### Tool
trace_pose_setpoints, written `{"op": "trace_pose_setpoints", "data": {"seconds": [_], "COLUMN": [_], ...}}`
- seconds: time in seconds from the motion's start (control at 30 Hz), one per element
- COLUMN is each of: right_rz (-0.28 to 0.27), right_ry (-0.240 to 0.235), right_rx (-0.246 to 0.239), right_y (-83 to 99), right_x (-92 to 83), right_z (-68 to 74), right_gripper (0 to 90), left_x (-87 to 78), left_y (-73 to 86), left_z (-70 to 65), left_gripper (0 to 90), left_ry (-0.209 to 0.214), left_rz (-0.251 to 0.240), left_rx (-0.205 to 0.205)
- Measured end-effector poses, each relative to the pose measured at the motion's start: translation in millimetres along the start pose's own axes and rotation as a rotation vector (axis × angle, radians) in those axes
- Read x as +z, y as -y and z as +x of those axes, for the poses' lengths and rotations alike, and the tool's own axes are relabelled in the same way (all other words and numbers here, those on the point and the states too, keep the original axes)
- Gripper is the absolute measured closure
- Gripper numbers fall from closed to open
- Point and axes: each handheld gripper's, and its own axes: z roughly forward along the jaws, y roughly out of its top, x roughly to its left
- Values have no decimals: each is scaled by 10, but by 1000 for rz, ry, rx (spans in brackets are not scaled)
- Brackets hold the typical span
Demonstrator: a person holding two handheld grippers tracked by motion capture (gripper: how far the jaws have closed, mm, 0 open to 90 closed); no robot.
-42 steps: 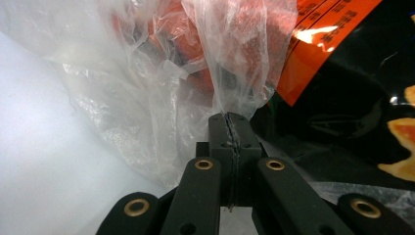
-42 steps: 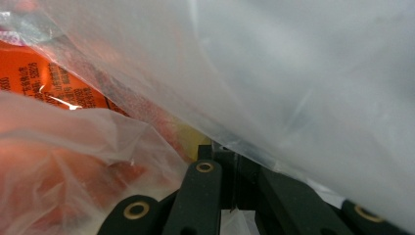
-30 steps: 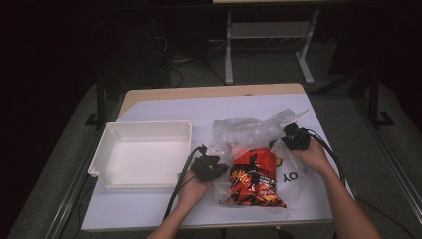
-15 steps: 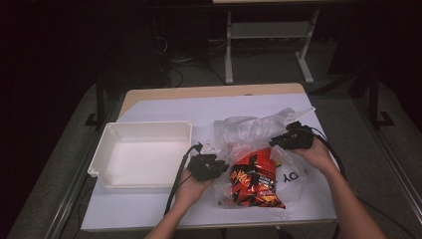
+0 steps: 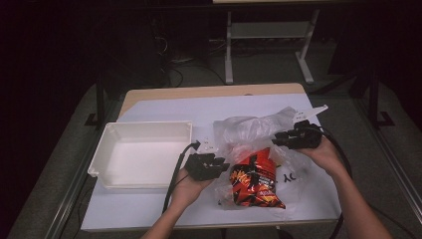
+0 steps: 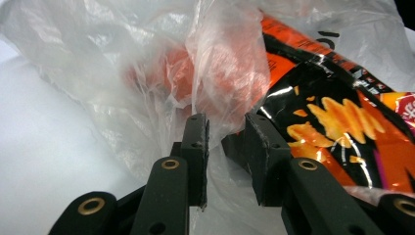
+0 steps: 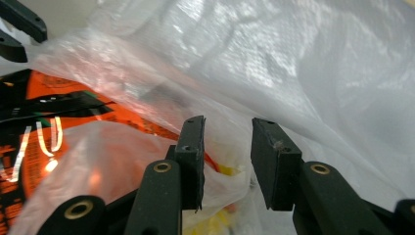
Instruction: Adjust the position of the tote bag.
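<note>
A clear plastic bag (image 5: 249,129) lies on the table with a red and orange crisp packet (image 5: 254,181) partly inside it. My left gripper (image 5: 224,165) hovers at the bag's left edge. In the left gripper view its jaws (image 6: 226,122) stand apart, having just been opening, with loose film (image 6: 122,63) rising between them and the packet (image 6: 342,112) to the right. My right gripper (image 5: 275,140) is at the bag's right side. Its jaws (image 7: 227,125) have also just been opening, and crumpled film (image 7: 293,63) lies in the gap without being pinched. The packet (image 7: 49,122) shows at left.
An empty white tray (image 5: 142,127) sits left of the bag on the white table cover (image 5: 164,107). The left gripper's black jaw tips (image 7: 19,24) show at the top left of the right gripper view. Table legs and cables stand on the dark floor behind.
Both hands have lifted a little and both pairs of jaws have parted. The bag's upper film has shifted slightly with them.
</note>
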Motion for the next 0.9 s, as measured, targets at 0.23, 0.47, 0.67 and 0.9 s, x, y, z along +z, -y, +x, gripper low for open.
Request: {"op": "trace_pose_setpoints", "data": {"seconds": [0.23,0.47,0.67,0.9], "right_rz": [3,3,0,13], "right_ry": [-22,-36,-55,-74], "right_rx": [-18,-69,-104,-143], "right_y": [-65,-145,-202,-228], "right_x": [-107,-223,-288,-302], "right_z": [105,266,409,563], "right_gripper": [647,653,659,661], "left_x": [-99,-128,-136,-156], "left_y": [-66,-110,-133,-149], "left_z": [-41,-123,-188,-277], "left_gripper": [708,710,710,710], "left_ry": [8,35,64,100], "left_rz": [-22,-22,-28,-15], "left_rx": [23,42,46,75]}}
